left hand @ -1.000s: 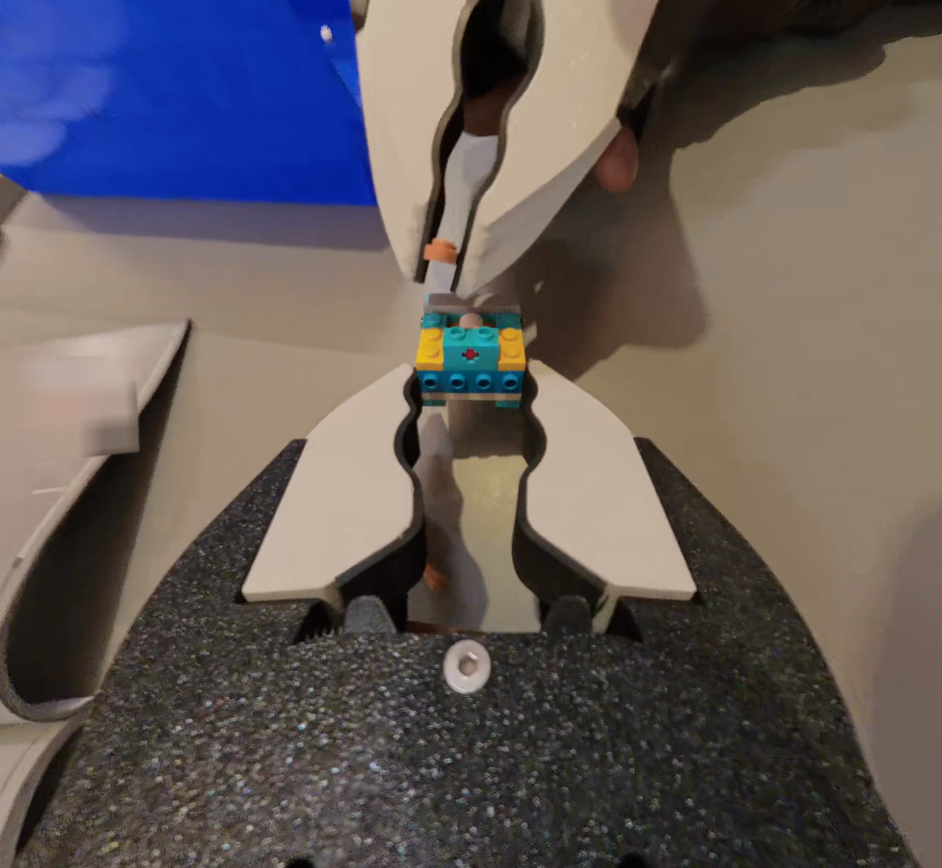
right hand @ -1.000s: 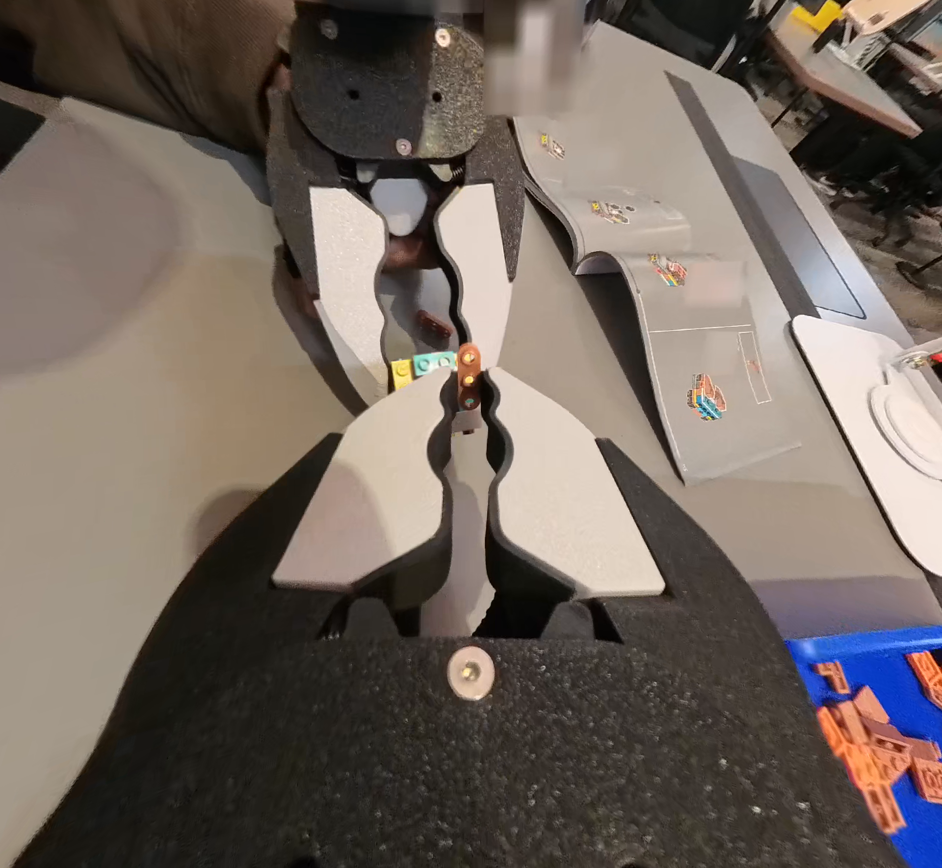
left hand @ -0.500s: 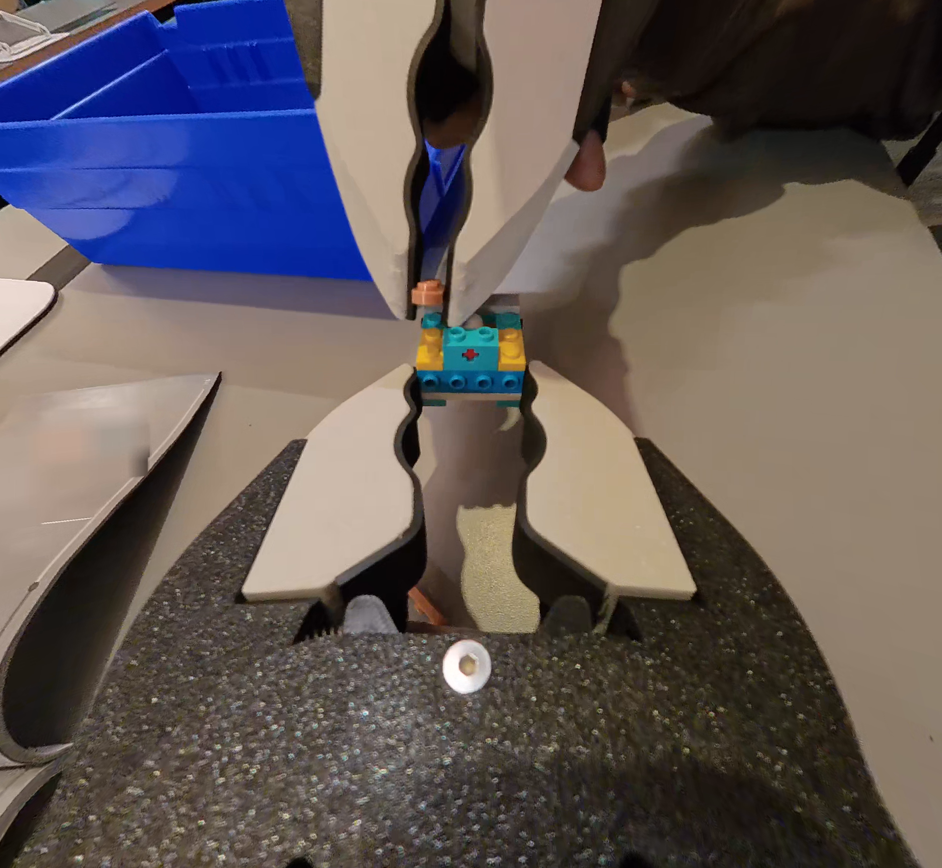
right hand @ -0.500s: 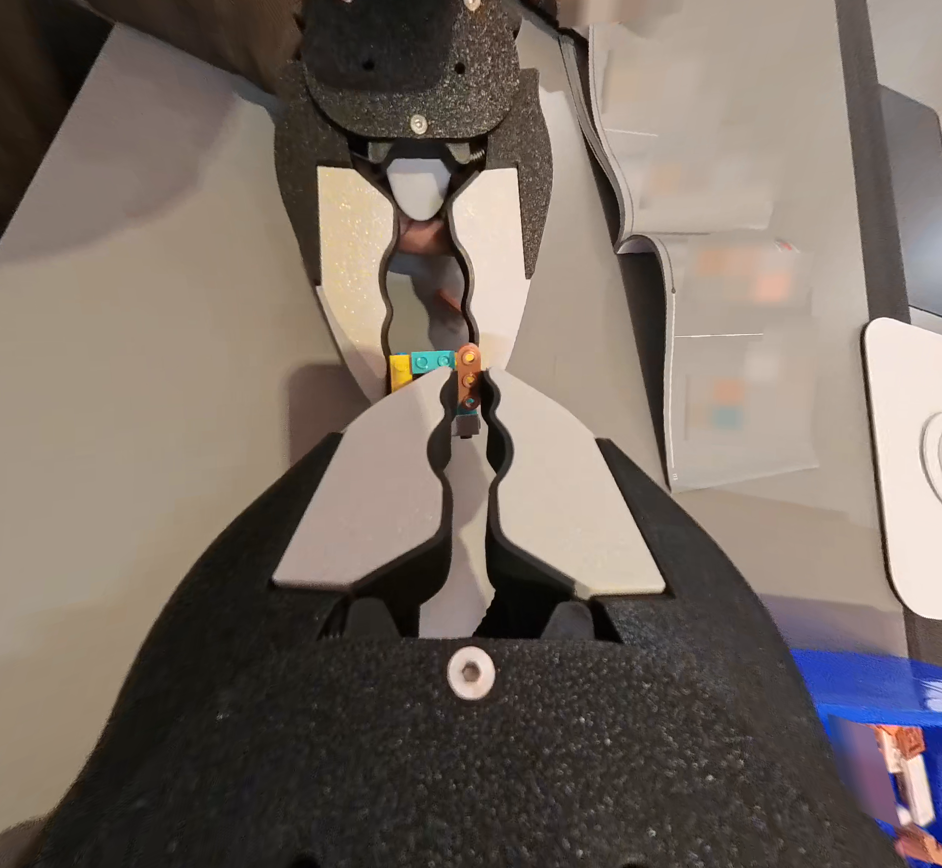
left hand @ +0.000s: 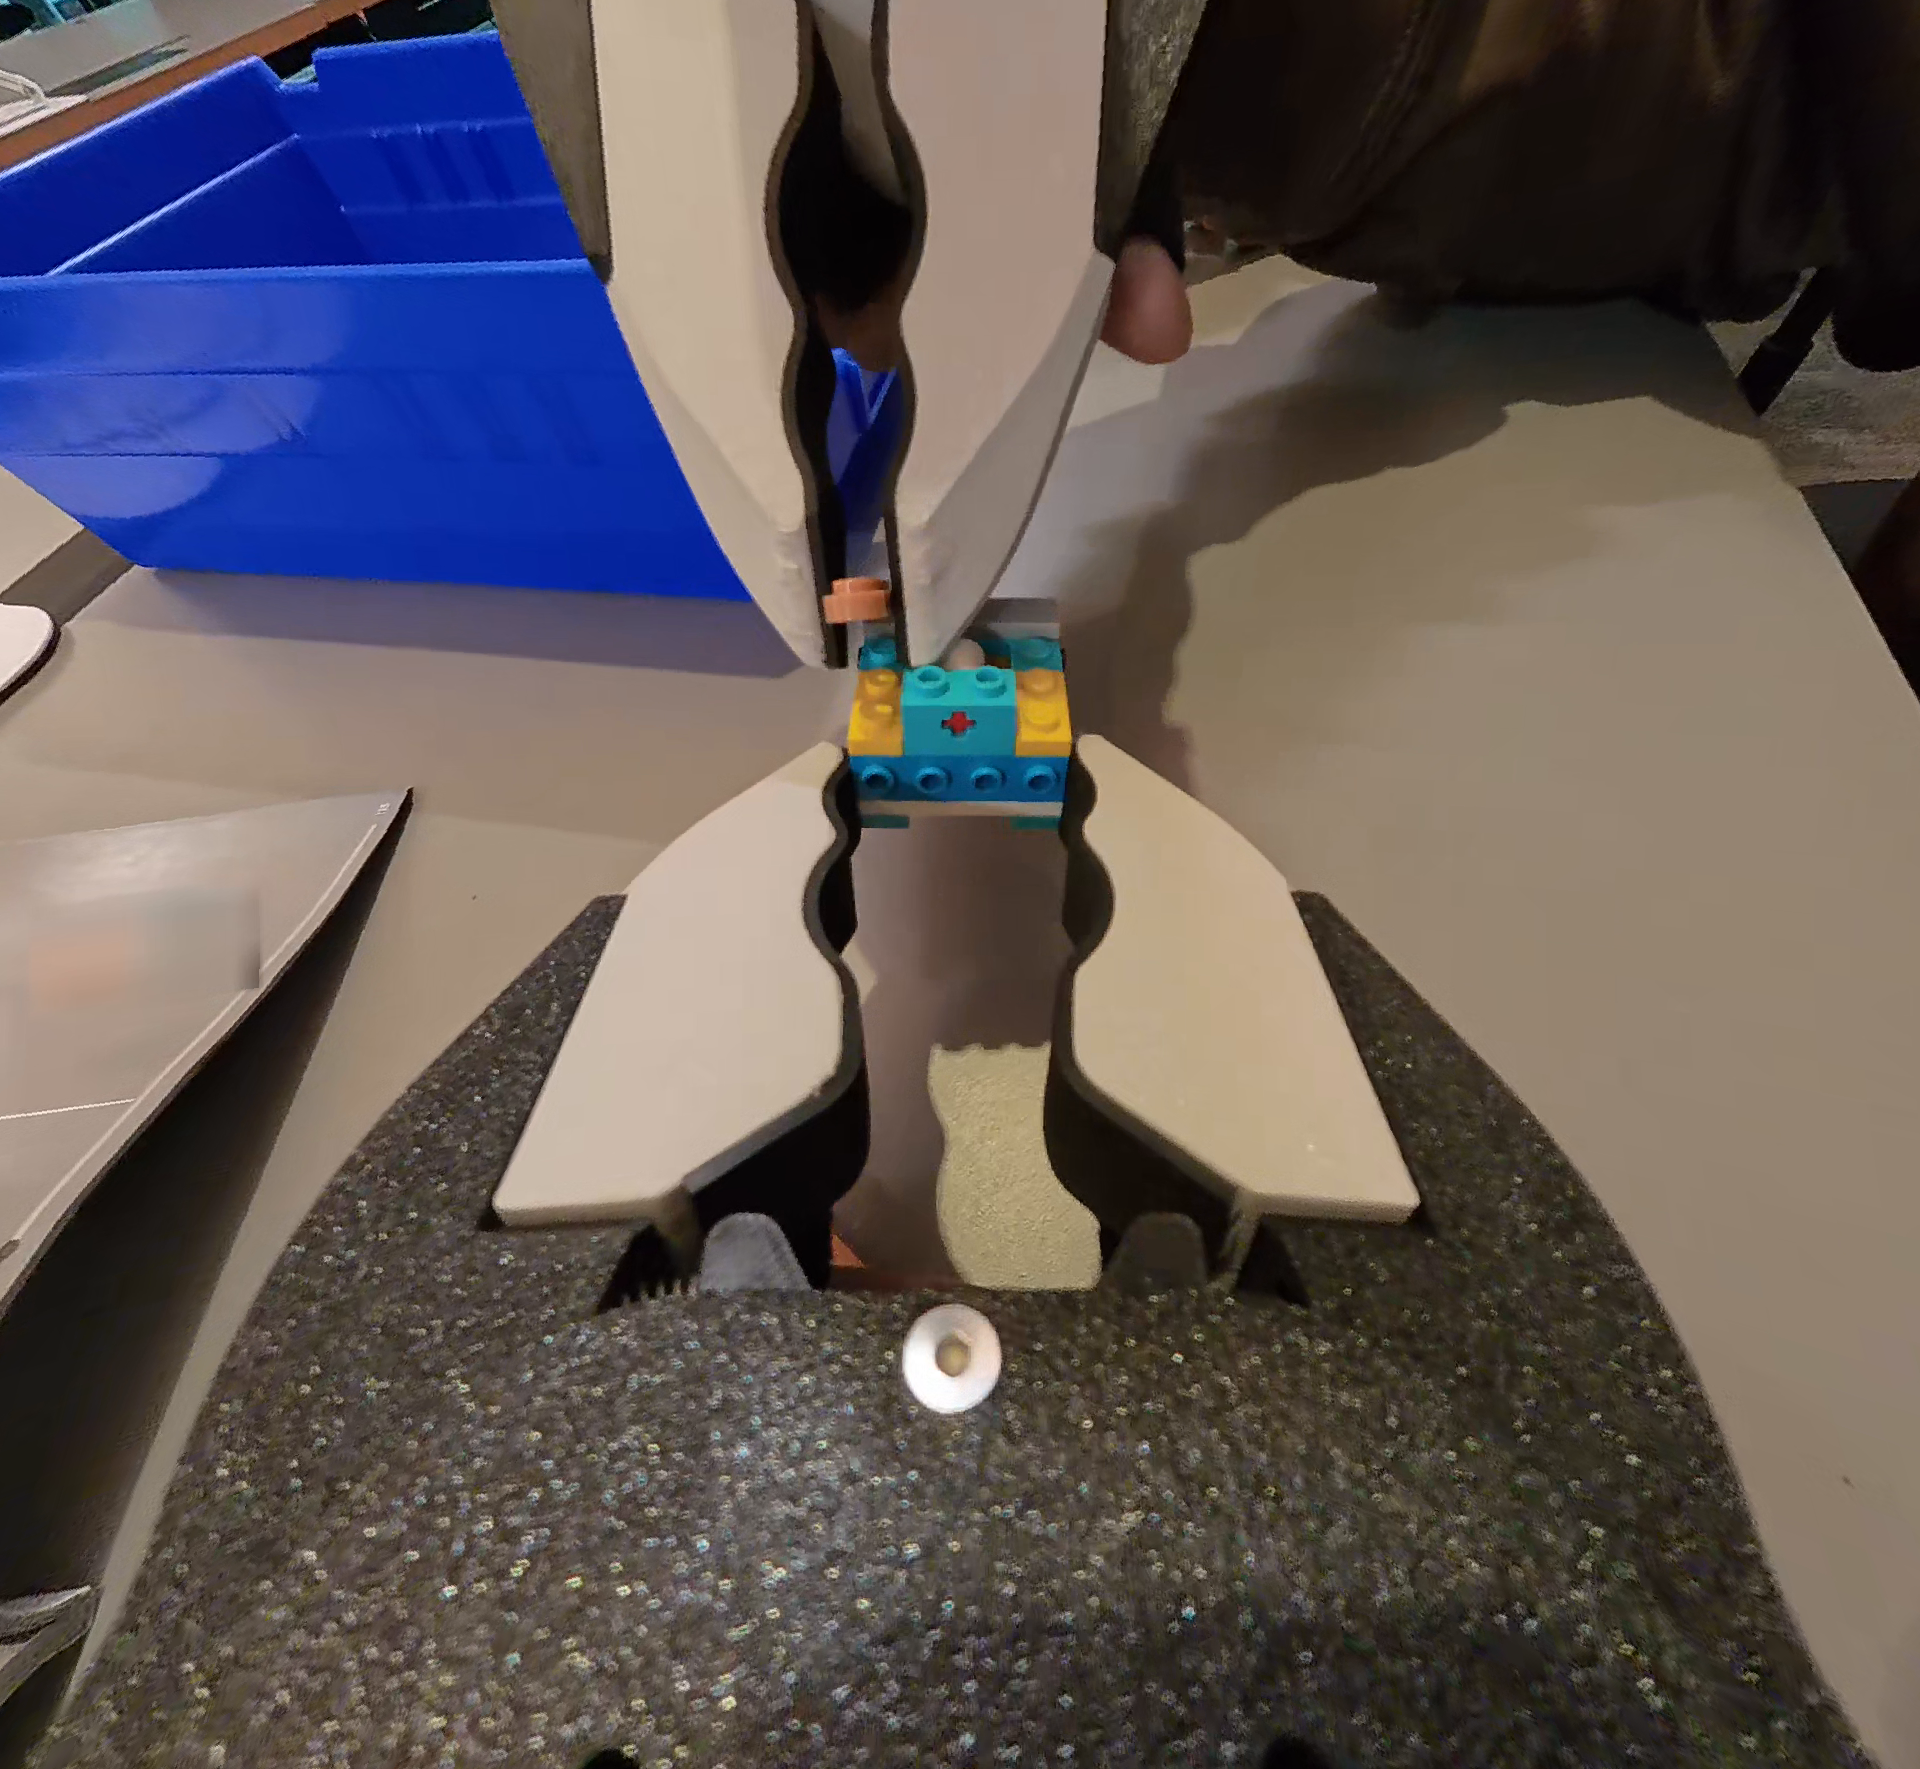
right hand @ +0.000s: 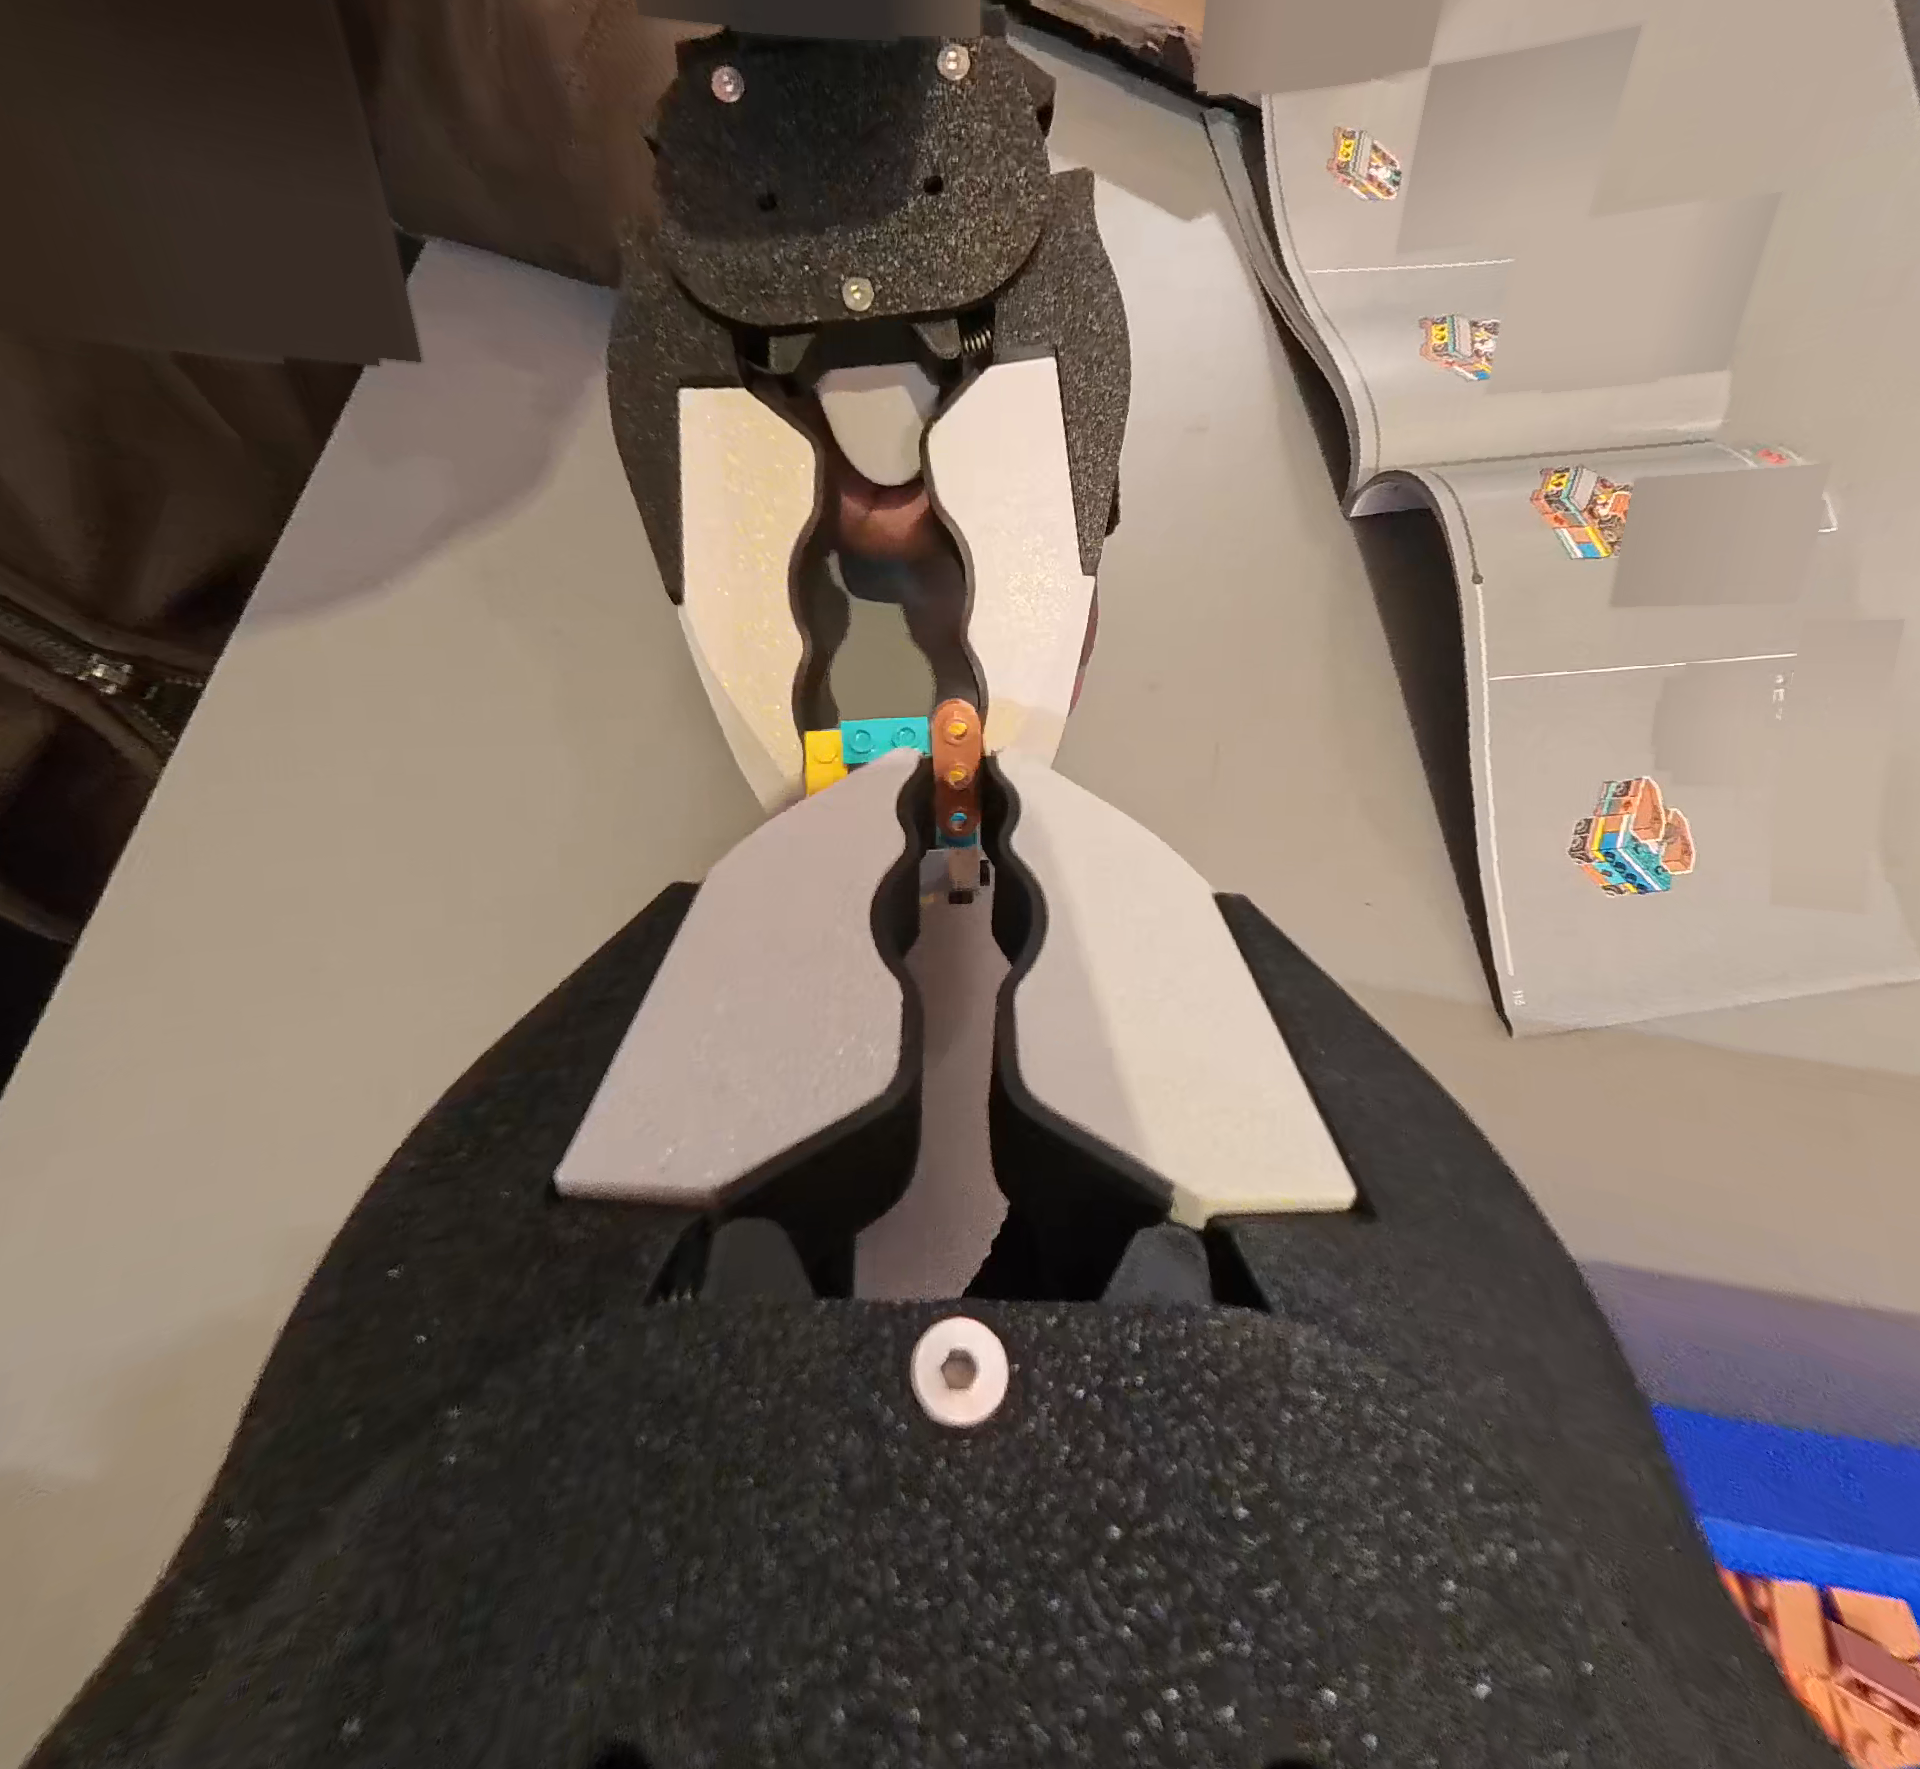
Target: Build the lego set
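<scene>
My left gripper (left hand: 958,784) is shut on a small teal, blue and yellow lego build (left hand: 958,732) and holds it just above the grey table. My right gripper (left hand: 862,639) comes down from above, shut on a thin brown plate (left hand: 856,599), which sits just above the build's left top studs. In the right wrist view my right gripper (right hand: 956,774) holds the brown plate (right hand: 954,769) edge-on, with holes showing. The build (right hand: 862,745) lies right behind it, between the left gripper's fingers (right hand: 743,597). Whether plate and build touch is unclear.
A blue parts bin (left hand: 312,369) stands behind the grippers, with orange-brown bricks (right hand: 1839,1646) in it. An open instruction booklet (right hand: 1621,680) lies on the table beside the build; its edge also shows in the left wrist view (left hand: 177,940). A person's brown sleeve (left hand: 1507,57) hangs above. The tips of both grippers are at nearly the same place.
My right gripper has swung more upright above the build and carried the brown plate down over its left top studs. The left gripper has kept the build steady.
</scene>
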The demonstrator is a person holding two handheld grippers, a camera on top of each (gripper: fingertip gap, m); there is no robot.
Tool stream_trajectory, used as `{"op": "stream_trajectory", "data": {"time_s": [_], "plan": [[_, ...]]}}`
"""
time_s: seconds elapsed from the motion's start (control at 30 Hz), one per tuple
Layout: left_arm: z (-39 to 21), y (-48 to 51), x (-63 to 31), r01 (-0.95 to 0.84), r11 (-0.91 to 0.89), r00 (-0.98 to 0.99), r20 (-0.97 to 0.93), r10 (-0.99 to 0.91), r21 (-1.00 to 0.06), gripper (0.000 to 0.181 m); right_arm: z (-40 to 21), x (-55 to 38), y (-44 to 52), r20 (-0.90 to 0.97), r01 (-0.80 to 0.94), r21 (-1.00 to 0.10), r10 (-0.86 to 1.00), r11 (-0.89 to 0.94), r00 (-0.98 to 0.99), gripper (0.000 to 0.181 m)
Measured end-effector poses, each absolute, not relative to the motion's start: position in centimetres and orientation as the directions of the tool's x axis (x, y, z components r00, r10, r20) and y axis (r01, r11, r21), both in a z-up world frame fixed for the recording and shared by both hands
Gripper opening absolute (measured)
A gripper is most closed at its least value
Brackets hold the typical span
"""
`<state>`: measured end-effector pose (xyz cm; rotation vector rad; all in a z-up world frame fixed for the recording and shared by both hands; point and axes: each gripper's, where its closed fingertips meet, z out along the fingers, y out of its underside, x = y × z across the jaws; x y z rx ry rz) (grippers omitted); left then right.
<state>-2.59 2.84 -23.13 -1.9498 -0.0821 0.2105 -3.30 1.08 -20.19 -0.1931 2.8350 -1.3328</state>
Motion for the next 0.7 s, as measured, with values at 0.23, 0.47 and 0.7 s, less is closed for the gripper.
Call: {"op": "stream_trajectory", "data": {"time_s": [0.23, 0.47, 0.7], "plan": [[-23.11, 2.90, -2.33, -0.052, -0.378, 0.984, -0.112, 0.141, -0.924, 0.037, -20.18, -3.04, 1.13, 0.014, -0.092, -0.785, -0.131, 0.613, -0.991, 0.009], [-23.12, 2.94, -2.13, -0.061, -0.379, 0.985, -0.118, 0.129, -0.924, 0.037, -20.17, -2.79, 1.14, 0.005, -0.094, -0.795, -0.148, 0.599, -0.989, 0.009], [-22.99, 2.89, -2.19, -0.055, -0.370, 0.985, -0.112, 0.134, -0.927, 0.037, -19.92, -2.48, 1.10, 0.008, -0.103, -0.807, -0.164, 0.582, -0.986, 0.013]]}}
